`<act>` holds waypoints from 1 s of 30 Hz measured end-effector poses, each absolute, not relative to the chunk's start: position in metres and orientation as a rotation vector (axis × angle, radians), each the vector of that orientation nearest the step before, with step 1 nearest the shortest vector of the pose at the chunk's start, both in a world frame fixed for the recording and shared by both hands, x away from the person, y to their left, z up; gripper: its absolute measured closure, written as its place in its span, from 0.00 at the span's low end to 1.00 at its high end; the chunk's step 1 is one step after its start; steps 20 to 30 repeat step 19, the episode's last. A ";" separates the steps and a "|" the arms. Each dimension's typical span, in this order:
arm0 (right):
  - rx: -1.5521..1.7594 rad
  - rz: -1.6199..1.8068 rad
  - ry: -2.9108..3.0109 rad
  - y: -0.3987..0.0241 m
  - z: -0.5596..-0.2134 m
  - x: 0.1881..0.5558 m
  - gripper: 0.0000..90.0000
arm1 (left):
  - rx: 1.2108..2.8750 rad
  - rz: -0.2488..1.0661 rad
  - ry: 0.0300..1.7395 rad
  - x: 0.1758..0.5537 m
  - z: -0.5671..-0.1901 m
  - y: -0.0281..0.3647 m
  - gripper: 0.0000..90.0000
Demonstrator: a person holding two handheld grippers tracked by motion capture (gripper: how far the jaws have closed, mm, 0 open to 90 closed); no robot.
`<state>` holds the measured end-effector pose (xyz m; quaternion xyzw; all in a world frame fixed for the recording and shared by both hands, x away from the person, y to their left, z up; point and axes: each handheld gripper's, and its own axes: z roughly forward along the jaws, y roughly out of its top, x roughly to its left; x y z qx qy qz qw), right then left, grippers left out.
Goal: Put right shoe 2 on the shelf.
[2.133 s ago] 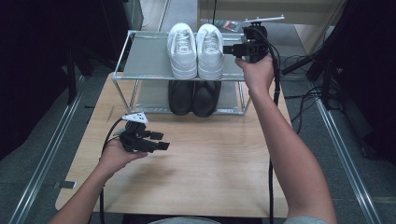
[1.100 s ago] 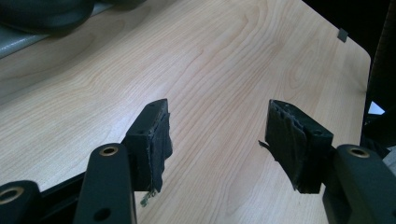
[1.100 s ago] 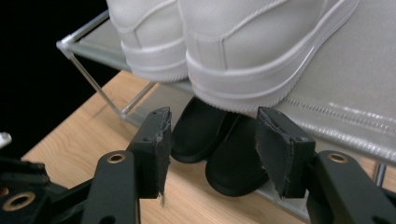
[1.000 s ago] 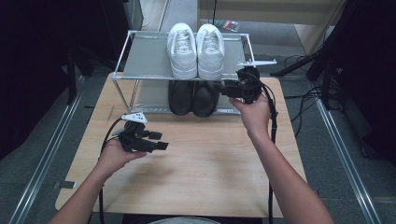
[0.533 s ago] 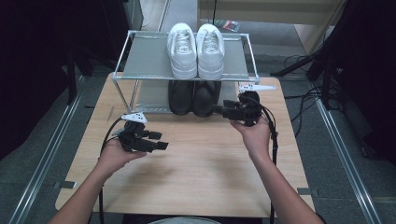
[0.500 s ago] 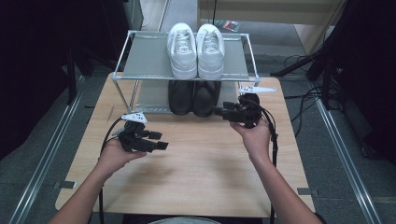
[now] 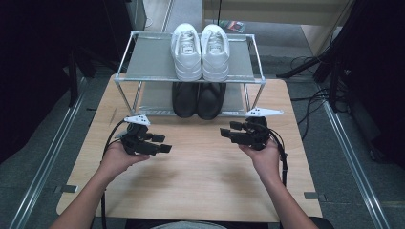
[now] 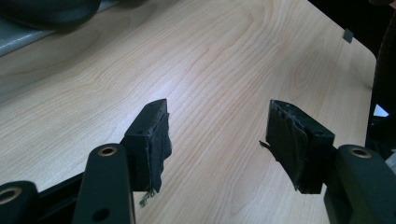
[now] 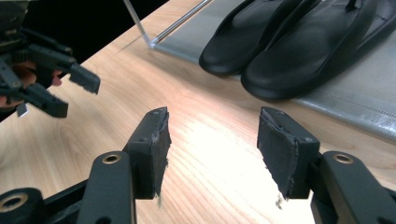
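— Black sandals are sitting on the rack's lower shelf; I'm holding both tools low over the bench, right tool in front of them.
— Left tool?
— It's standing spread, empty.
— Right tool?
— Also spread, empty; sandals lying ahead, apart. I'm thinking: approach level, one jaw inside a strap.

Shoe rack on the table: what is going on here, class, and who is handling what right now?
A person sits at a wooden table with a hand-held gripper in each hand. The left hand-held gripper and the right hand-held gripper are both open, hold nothing and point toward each other over bare wood. Beyond them stands a metal shoe rack, with white sneakers on its upper shelf and black shoes on the lower one. Nothing is being touched.
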<state>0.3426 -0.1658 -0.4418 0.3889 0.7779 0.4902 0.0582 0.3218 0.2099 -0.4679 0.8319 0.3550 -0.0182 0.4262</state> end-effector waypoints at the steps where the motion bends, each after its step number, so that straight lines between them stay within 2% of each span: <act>1: 1.171 1.494 2.358 -0.166 -0.443 0.342 0.50 | 2.081 -0.047 0.885 0.322 -0.468 0.210 0.45; 15: 1.031 1.424 2.421 -0.164 -0.451 0.337 0.50 | 2.096 -0.038 0.884 0.322 -0.470 0.207 0.41; 17: 1.035 1.428 2.421 -0.164 -0.451 0.337 0.48 | 2.099 -0.037 0.885 0.322 -0.471 0.206 0.40; 19: 1.032 1.433 2.432 -0.164 -0.452 0.338 0.42 | 2.099 -0.030 0.895 0.322 -0.472 0.204 0.35; 30: 1.032 1.433 2.432 -0.164 -0.452 0.338 0.42 | 2.099 -0.030 0.895 0.322 -0.472 0.204 0.35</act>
